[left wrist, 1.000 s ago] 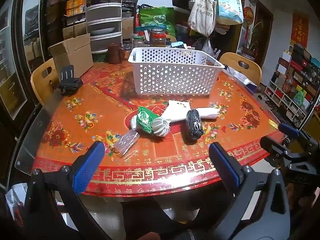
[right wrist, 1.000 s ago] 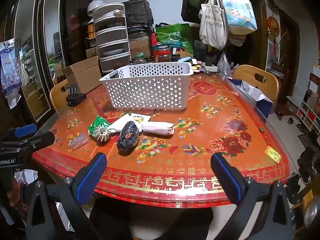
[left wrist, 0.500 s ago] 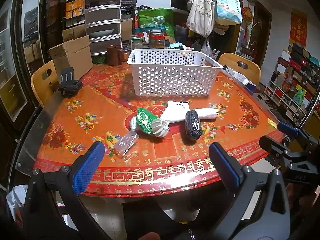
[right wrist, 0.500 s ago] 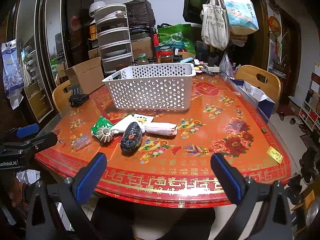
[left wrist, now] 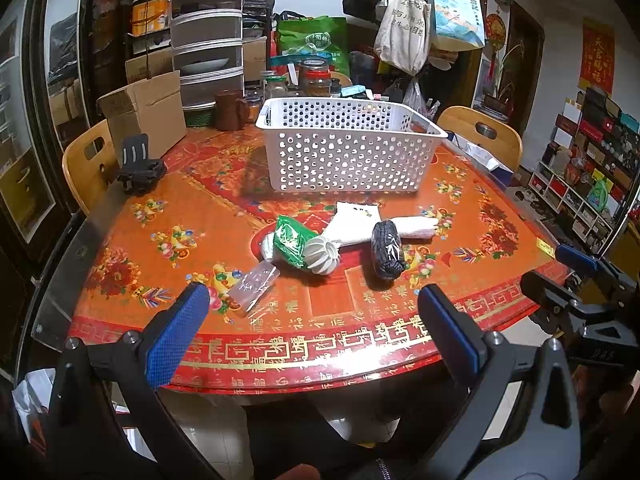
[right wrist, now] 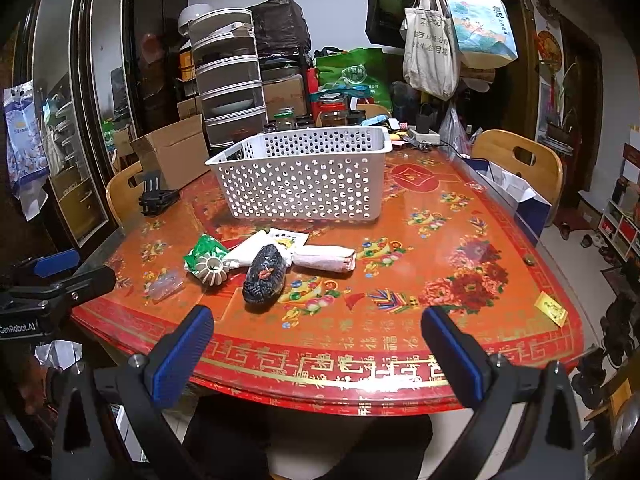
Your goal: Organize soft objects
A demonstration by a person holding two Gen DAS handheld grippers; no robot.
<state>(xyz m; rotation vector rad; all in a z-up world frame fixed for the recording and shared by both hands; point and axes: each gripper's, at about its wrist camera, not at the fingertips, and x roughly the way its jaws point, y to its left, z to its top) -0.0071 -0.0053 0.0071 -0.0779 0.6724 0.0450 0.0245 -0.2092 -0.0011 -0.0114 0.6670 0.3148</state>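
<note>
A white perforated basket (left wrist: pixel 348 148) (right wrist: pixel 304 176) stands on the red patterned table. In front of it lie several soft items: a dark knitted bundle (left wrist: pixel 386 250) (right wrist: pixel 264 276), a white ribbed pouf (left wrist: pixel 322 255) (right wrist: pixel 210 270), a green packet (left wrist: pixel 292 238) (right wrist: pixel 202 252), a white cloth (left wrist: pixel 354 220) (right wrist: pixel 256 246), a pale rolled towel (left wrist: pixel 416 227) (right wrist: pixel 326 260) and a clear plastic bag (left wrist: pixel 254 286) (right wrist: pixel 164 284). My left gripper (left wrist: pixel 312 328) is open and empty above the table's near edge. My right gripper (right wrist: pixel 316 344) is open and empty, also at the near edge.
A cardboard box (left wrist: pixel 148 114), a black phone stand (left wrist: pixel 138 168), jars (left wrist: pixel 316 80) and stacked drawers (left wrist: pixel 208 36) crowd the table's far side. Wooden chairs (left wrist: pixel 86 164) (right wrist: pixel 520 160) stand at left and right. A yellow slip (right wrist: pixel 552 308) lies near the right edge.
Both grippers have drifted slightly toward the table, so the items look a little nearer. Nothing on the table has moved.
</note>
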